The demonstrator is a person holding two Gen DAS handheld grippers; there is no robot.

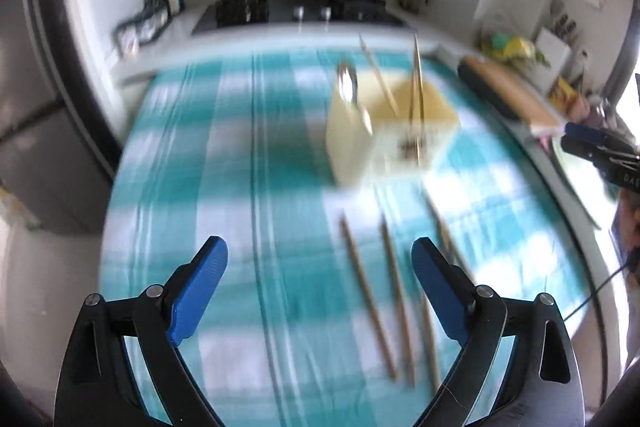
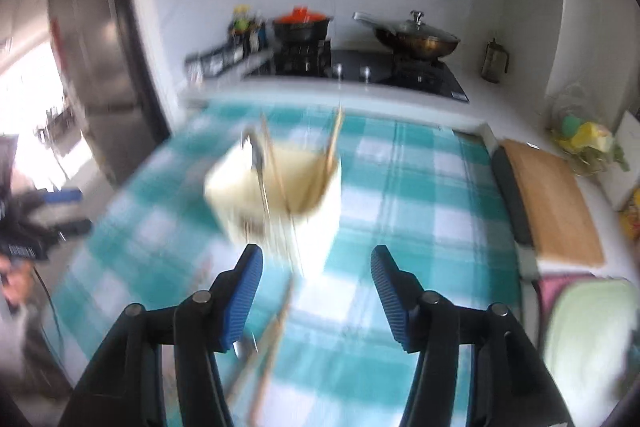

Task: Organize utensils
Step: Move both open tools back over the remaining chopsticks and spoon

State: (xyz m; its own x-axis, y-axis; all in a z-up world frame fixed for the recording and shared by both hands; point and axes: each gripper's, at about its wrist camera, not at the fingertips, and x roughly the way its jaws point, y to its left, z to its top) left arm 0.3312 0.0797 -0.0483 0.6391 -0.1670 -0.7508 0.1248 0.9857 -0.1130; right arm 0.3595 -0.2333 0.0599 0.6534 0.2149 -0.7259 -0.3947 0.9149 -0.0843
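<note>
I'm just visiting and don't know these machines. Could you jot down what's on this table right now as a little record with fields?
Surface: table with teal and white checked cloth
Container: cream box standing on the cloth
In the box: metal spoon and some chopsticks, leaning out of the top
Loose on the cloth: several chopsticks lying in front of the box
Left gripper: open, nothing between the fingers
Right gripper: open, nothing held
Beside the table: wooden cutting board
Behind: stove with two pans
Picture quality: blurred
</note>
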